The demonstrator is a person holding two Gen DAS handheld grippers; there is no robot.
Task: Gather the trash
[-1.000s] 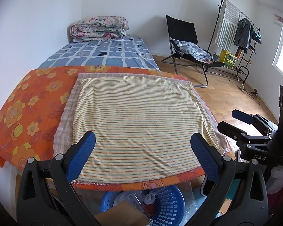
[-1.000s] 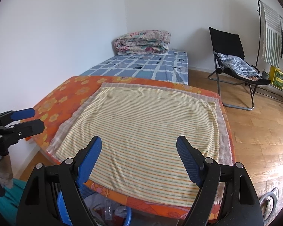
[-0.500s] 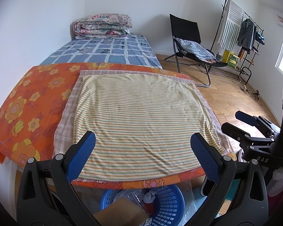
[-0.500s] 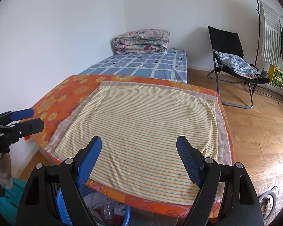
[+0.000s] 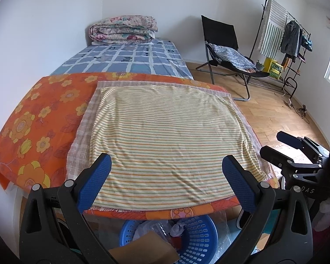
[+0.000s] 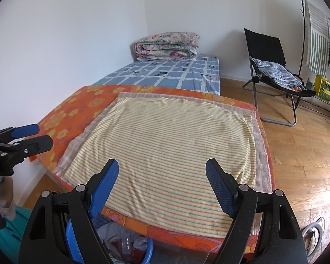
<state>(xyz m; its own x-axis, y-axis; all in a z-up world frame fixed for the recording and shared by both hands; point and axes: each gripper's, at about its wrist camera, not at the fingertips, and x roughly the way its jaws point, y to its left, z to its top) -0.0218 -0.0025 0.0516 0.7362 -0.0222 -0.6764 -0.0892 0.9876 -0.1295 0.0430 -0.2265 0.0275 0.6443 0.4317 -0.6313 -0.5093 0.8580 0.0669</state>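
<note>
Both claws hang over the near edge of the bench, which is draped in a striped cloth (image 5: 165, 136) over an orange flowered sheet (image 5: 39, 118). The left claw (image 5: 166, 184) gapes wide with nothing in it, and so does the right claw (image 6: 161, 186). The trash sits in a blue basket (image 5: 200, 239) on the floor below the bench's near edge: crumpled plastic wrap (image 5: 151, 227) and a brown cardboard piece (image 5: 145, 253). All of it looks light, soft and crinkly, likely slippery; pinching a bunched fold of the plastic should hold best, or the basket's stiff rim.
</note>
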